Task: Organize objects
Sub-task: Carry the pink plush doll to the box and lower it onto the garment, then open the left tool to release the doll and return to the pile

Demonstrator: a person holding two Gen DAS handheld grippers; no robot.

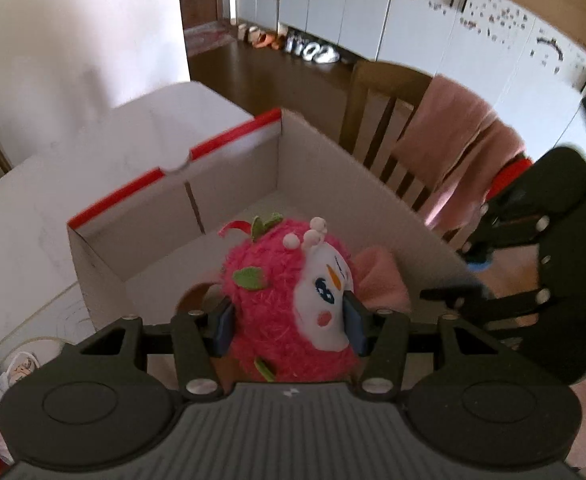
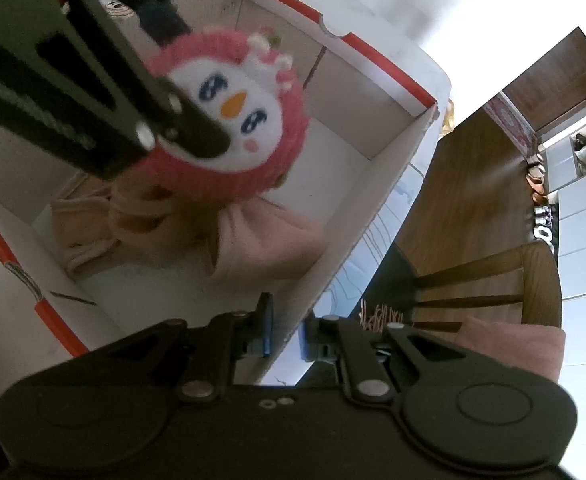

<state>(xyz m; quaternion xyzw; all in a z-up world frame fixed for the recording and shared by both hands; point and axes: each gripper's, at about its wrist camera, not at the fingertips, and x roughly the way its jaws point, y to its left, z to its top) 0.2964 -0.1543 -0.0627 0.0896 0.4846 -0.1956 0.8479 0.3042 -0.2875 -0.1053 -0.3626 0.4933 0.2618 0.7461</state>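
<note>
A fuzzy pink plush toy (image 1: 277, 292) with a white face and green leaves hangs over the open white cardboard box (image 1: 233, 184). My left gripper (image 1: 289, 322) is shut on its sides. In the right wrist view the same toy (image 2: 233, 116) hovers above the box (image 2: 373, 128), with a left finger (image 2: 189, 128) across its face. My right gripper (image 2: 287, 332) is shut on the box's near wall, one blue pad inside and one outside. It shows at the box's right wall (image 1: 469, 276) in the left wrist view. A pink cloth (image 2: 265, 236) and a tan soft item (image 2: 145, 216) lie in the box.
The box stands on a white table (image 1: 53, 200). A wooden chair (image 1: 377, 120) draped with a pink towel (image 1: 457, 140) stands just behind the box. Shoes (image 1: 309, 48) line the brown floor before white cabinets (image 1: 333, 0). Small packets (image 1: 13, 372) lie at the table's left.
</note>
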